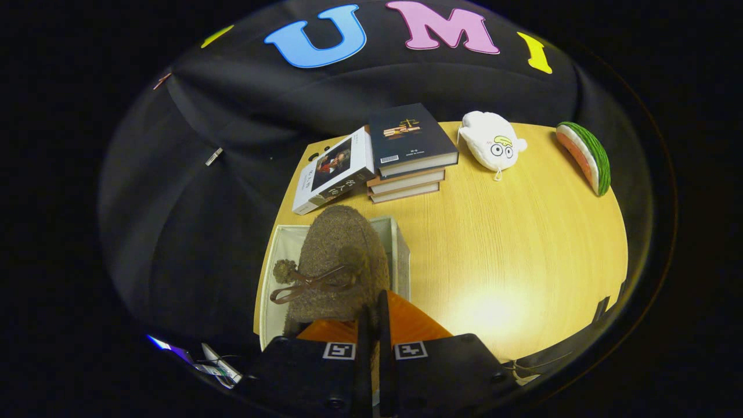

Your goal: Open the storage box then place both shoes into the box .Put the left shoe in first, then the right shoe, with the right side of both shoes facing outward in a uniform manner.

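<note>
Gripper [372,316]: fingers pressed together, pinching brown shoe [339,261] heel at 12 o'clock, over white storage box [400,249]; light wooden table [511,244], black cloth wall.

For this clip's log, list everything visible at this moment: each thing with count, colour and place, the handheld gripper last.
Fuzzy brown slipper-style shoe with pom-pom laces: one, brown, held over the open box, just ahead of the jaws.
White fabric storage box: one, white, open, under the shoe at the table's near left corner.
Stack of books: one stack, dark cover on top, beyond the box.
White-edged book: one, leaning against the stack's left side.
White plush toy with cartoon eyes: one, right of the stack.
Watermelon-slice plush: one, green and red, far right of the table.
Light wooden table: one.
Gripper: one, jaws closed together on the shoe's rear.
</note>
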